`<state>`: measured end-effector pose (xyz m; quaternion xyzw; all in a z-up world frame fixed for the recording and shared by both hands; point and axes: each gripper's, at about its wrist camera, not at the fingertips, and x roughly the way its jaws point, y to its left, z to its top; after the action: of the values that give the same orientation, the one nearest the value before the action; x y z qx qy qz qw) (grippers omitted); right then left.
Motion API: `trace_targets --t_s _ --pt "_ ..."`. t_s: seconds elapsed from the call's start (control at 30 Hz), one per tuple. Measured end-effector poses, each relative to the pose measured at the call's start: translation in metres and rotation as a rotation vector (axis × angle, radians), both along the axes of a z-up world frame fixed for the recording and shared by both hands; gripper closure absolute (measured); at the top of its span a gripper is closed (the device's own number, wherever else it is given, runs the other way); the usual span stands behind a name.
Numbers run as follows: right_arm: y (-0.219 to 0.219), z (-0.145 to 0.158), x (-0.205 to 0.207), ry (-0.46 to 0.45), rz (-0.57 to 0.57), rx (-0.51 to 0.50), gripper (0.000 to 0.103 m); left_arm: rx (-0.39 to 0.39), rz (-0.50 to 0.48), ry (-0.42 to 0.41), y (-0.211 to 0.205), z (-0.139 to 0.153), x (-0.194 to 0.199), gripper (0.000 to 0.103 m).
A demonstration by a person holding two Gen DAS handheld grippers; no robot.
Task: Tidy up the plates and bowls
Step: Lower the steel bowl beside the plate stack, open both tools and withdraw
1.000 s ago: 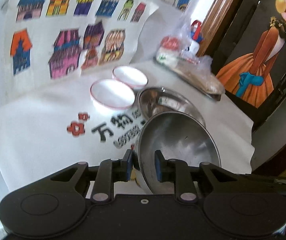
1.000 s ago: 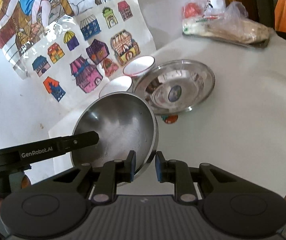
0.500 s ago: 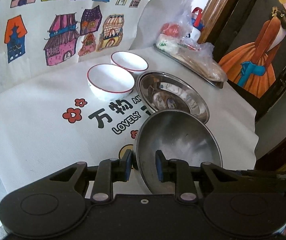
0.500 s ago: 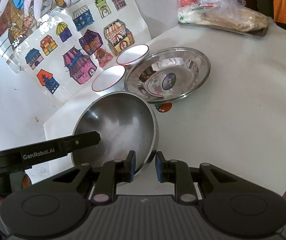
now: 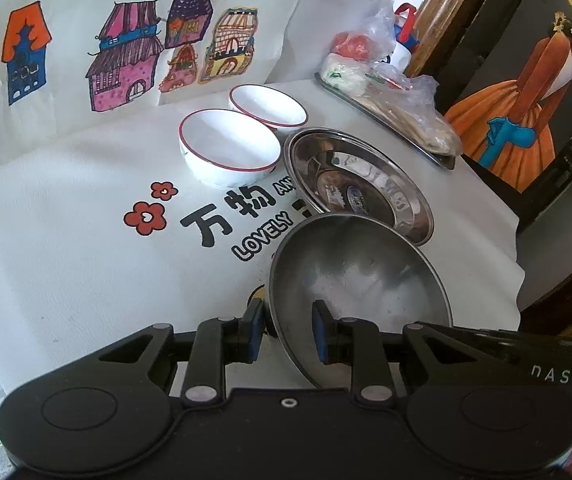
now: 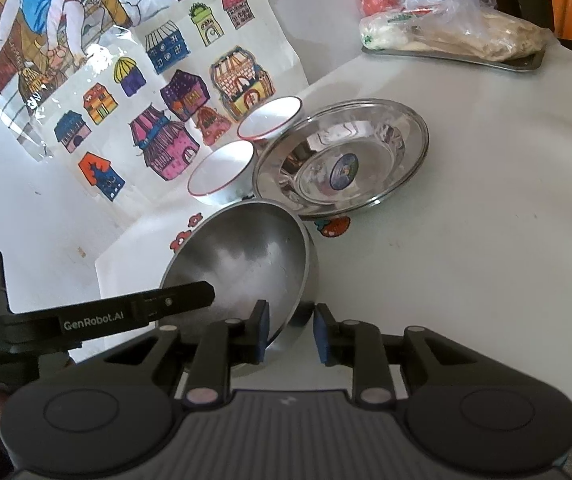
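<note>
A steel bowl [image 5: 366,276] [image 6: 246,264] leans tilted over the white cloth, with its lower side low on the table. My left gripper [image 5: 288,334] straddles its near rim and my right gripper [image 6: 291,334] straddles the opposite rim. Both sets of jaws are opening, and a small gap shows between pads and rim. The left gripper's finger [image 6: 126,312] reaches across the bowl in the right wrist view. Just behind the bowl lies a shallow steel plate [image 5: 366,184] [image 6: 342,160]. Two white red-rimmed bowls [image 5: 228,148] [image 5: 268,106] stand to its left.
A metal tray of bagged food [image 5: 390,96] [image 6: 454,40] sits at the back right beside a white bottle [image 5: 404,40]. House drawings [image 5: 126,60] hang on the wall behind. The table edge [image 5: 518,264] drops off at the right, near a dark painted panel [image 5: 526,100].
Both grippers and the steel bowl have sunk closer to the table. The jaws of each gripper have widened a little around the rim.
</note>
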<state>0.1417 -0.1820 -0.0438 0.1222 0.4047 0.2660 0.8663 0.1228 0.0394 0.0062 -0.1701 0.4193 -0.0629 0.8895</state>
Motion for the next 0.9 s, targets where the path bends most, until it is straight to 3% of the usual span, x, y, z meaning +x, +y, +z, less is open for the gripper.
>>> trace_targets --t_s 0.13,0.17,0.27,0.43,0.5,0.67,0.9 --pt "0.003 -0.002 -0.003 -0.042 0.002 -0.012 0.070 -0.010 0.005 -0.002 0.005 -0.003 0.000 0.074" --pt "0.003 -0.003 -0.004 -0.066 0.001 -0.023 0.070 0.014 0.015 -0.016 0.004 -0.002 -0.003 0.071" --pt "0.004 -0.004 -0.007 -0.123 -0.006 -0.062 0.063 0.074 0.039 -0.058 0.007 0.000 -0.008 0.046" --pt "-0.001 0.005 -0.007 -0.158 -0.003 -0.036 0.053 0.075 0.057 -0.081 0.021 0.003 -0.011 0.039" --pt "-0.003 0.010 -0.008 -0.186 -0.006 -0.035 0.042 0.073 0.067 -0.102 0.027 0.006 -0.013 0.031" --pt "-0.008 0.022 -0.008 -0.237 -0.008 -0.015 0.028 0.103 0.092 -0.137 0.041 0.016 -0.011 0.026" --pt "-0.009 0.038 0.004 -0.291 0.023 0.005 0.005 0.115 0.147 -0.162 0.071 0.030 0.002 0.007"
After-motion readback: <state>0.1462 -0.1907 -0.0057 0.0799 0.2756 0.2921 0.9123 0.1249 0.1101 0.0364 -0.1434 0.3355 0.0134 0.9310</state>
